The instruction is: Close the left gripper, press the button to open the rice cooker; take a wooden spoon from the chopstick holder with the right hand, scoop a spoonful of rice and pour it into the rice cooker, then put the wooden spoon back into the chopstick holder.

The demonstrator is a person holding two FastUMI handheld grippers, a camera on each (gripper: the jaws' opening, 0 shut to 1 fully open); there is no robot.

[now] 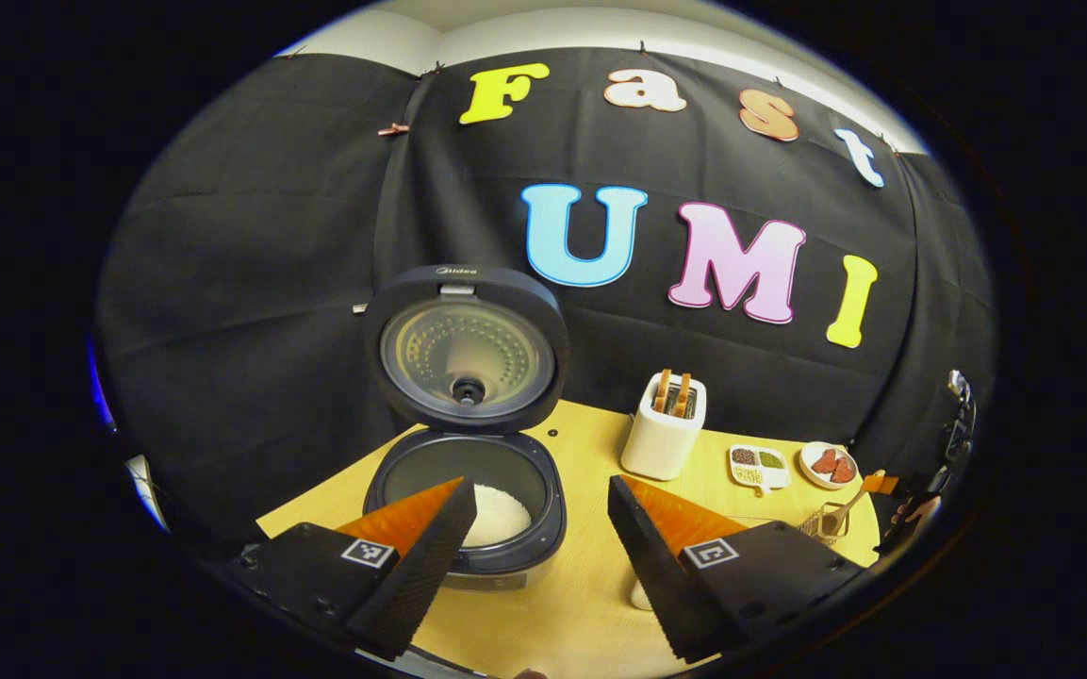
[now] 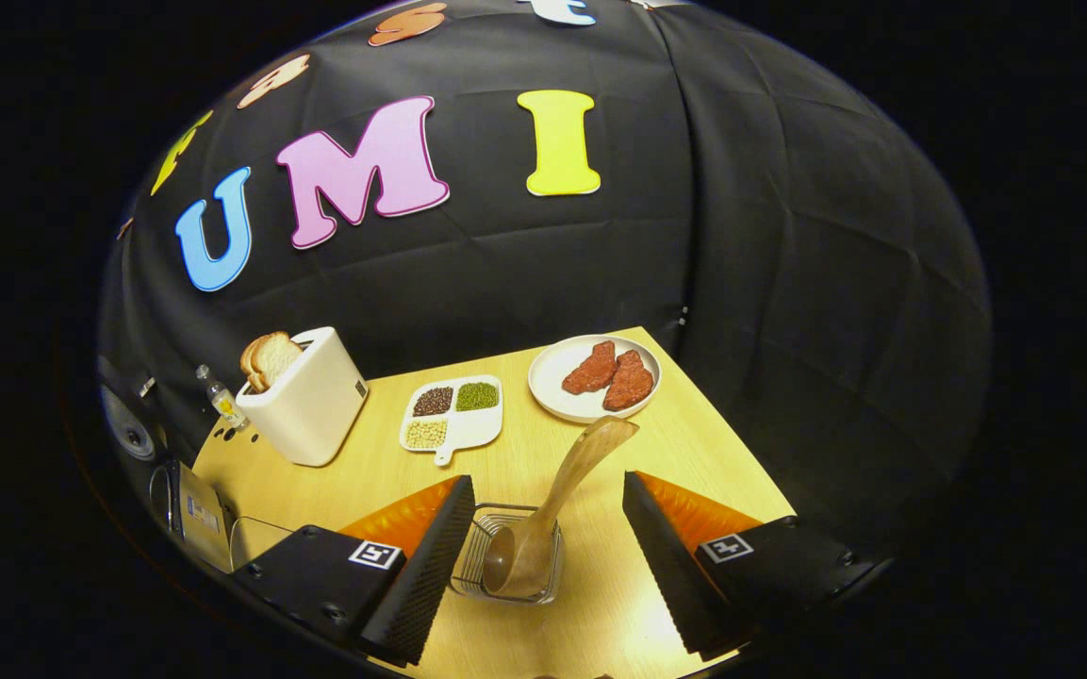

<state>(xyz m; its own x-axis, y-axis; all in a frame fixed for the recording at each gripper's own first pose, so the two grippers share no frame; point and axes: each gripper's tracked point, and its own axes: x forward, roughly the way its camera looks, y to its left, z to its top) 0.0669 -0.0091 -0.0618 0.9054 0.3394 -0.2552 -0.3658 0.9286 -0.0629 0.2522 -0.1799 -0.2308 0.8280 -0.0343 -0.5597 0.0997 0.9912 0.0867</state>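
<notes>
Nearest to the lens in the right gripper view, the right gripper (image 2: 543, 542) is seen with its fingers spread wide and nothing held between them. Between the fingertips, the chopstick holder (image 2: 479, 571), a small wire basket, stands on the table (image 2: 694, 443). In the left gripper view the left gripper (image 1: 538, 528) is likewise released, with its fingers wide apart above the table.

By size, the rice cooker (image 1: 543, 528) comes first: its lid (image 1: 466, 347) is raised upright and white rice (image 1: 498, 514) is seen in the pot. The toaster (image 2: 307, 401) with bread slices stands further back, then the plate (image 2: 557, 391) with two reddish pieces, then the divided dish (image 2: 453, 424) of grains and beans.

The wooden spoon (image 2: 562, 500) rests in the chopstick holder, bowl down, and its handle leans away towards the plate. It is judged to be light, stiff and rather smooth, so it can turn or slip between the fingers if it is pinched near the tip. A hold on the middle of the handle, above the basket rim, is judged best, with the flat sides against the pads. The basket also looks light and may be dragged along if the spoon is lifted at an angle.
</notes>
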